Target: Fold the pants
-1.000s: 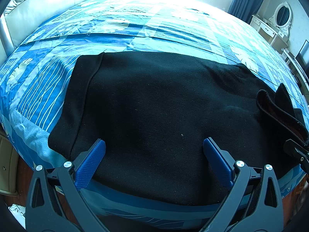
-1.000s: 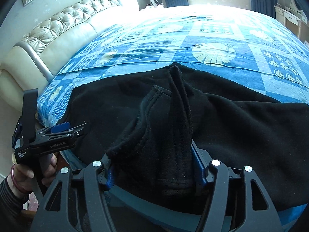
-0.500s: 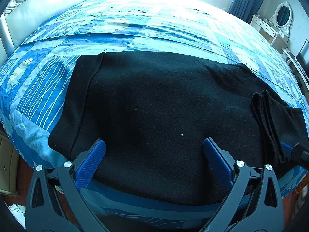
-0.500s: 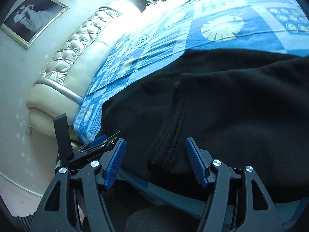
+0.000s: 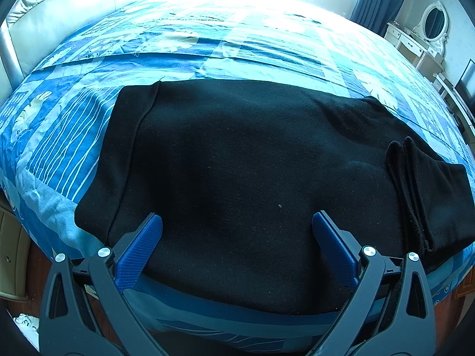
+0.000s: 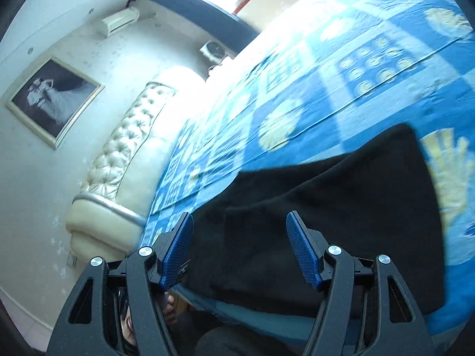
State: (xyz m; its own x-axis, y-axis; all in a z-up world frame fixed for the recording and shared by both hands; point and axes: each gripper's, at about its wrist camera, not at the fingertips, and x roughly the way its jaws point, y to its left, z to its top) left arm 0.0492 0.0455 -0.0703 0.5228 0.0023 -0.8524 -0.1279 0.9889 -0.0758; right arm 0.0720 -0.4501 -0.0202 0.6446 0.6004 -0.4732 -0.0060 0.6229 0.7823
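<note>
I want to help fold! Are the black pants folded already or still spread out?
Partly folded. The pants lie flat on the bed, with one end doubled back on top.

Black pants [image 5: 237, 163] flat on bed — cuffs folded over

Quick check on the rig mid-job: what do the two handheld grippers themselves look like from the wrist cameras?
Both match. The left gripper and right gripper each have black plastic finger arms with triangular cut-outs, silver round bolt heads at the joints, and blue textured pads on the inner faces. No cables or markings show.
</note>
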